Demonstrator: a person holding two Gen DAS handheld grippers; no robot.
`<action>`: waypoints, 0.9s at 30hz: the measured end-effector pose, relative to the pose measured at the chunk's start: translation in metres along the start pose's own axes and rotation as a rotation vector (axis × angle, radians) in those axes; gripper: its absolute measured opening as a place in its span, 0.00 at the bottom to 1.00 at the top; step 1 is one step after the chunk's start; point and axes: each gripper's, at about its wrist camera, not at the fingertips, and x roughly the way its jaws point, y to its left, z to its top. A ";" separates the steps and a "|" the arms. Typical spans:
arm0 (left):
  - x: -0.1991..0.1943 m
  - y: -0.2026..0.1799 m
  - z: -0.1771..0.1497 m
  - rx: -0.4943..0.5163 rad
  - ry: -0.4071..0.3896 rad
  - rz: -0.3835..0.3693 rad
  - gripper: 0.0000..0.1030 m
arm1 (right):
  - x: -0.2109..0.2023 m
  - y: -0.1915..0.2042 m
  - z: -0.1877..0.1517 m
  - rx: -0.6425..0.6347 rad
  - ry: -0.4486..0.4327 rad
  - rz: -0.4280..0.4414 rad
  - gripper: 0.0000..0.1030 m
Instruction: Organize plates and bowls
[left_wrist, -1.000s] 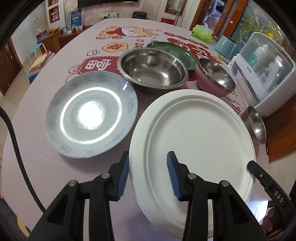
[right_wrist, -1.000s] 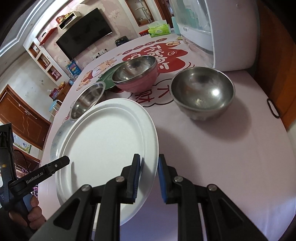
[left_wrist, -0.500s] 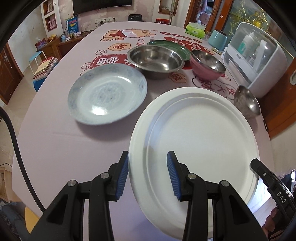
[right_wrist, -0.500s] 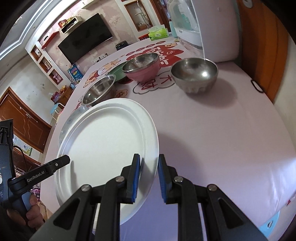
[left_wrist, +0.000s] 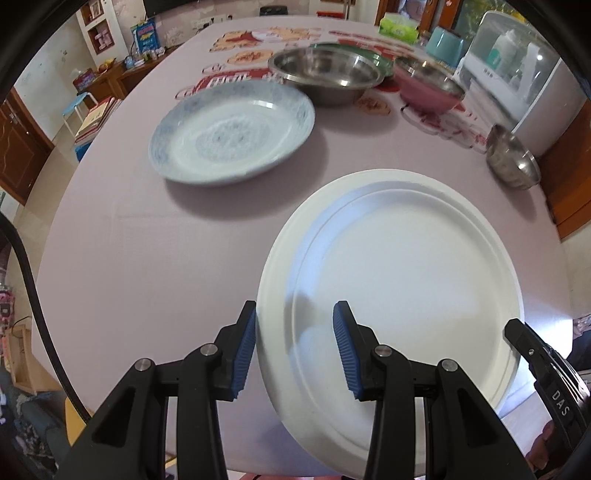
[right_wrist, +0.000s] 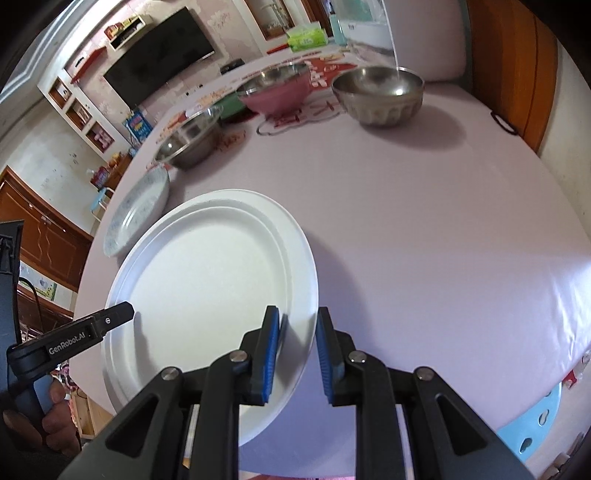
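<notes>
A large white plate (left_wrist: 399, 280) is held above the near edge of the table; it also shows in the right wrist view (right_wrist: 210, 291). My left gripper (left_wrist: 294, 349) straddles its left rim, fingers apart. My right gripper (right_wrist: 295, 352) grips the right rim between narrowly spaced pads. A blue-patterned plate (left_wrist: 232, 129) lies on the table beyond, left. A large steel bowl (left_wrist: 327, 74), a pink bowl (left_wrist: 428, 90), a green plate (left_wrist: 380, 61) and a small steel bowl (left_wrist: 511, 157) stand farther back.
A white appliance (left_wrist: 517, 70) stands at the table's right back by a wooden wall. A tissue box (left_wrist: 399, 26) and teal container (left_wrist: 445, 40) are at the far end. A pink tablecloth (left_wrist: 147, 236) covers the table. A blue stool (right_wrist: 532, 424) is below the near edge.
Both grippers have pulled the white plate back toward the near table edge and lifted it. The bowls and blue plate now lie farther away. The right gripper's pads stand a little wider.
</notes>
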 end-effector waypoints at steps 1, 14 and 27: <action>0.003 0.000 -0.001 -0.001 0.013 0.007 0.38 | 0.001 -0.001 0.001 -0.002 0.007 -0.003 0.19; 0.025 -0.006 0.004 -0.030 0.071 0.039 0.38 | 0.022 -0.007 0.014 -0.056 0.082 -0.014 0.22; 0.035 -0.006 0.013 -0.107 0.096 0.069 0.40 | 0.035 0.000 0.037 -0.160 0.137 -0.046 0.28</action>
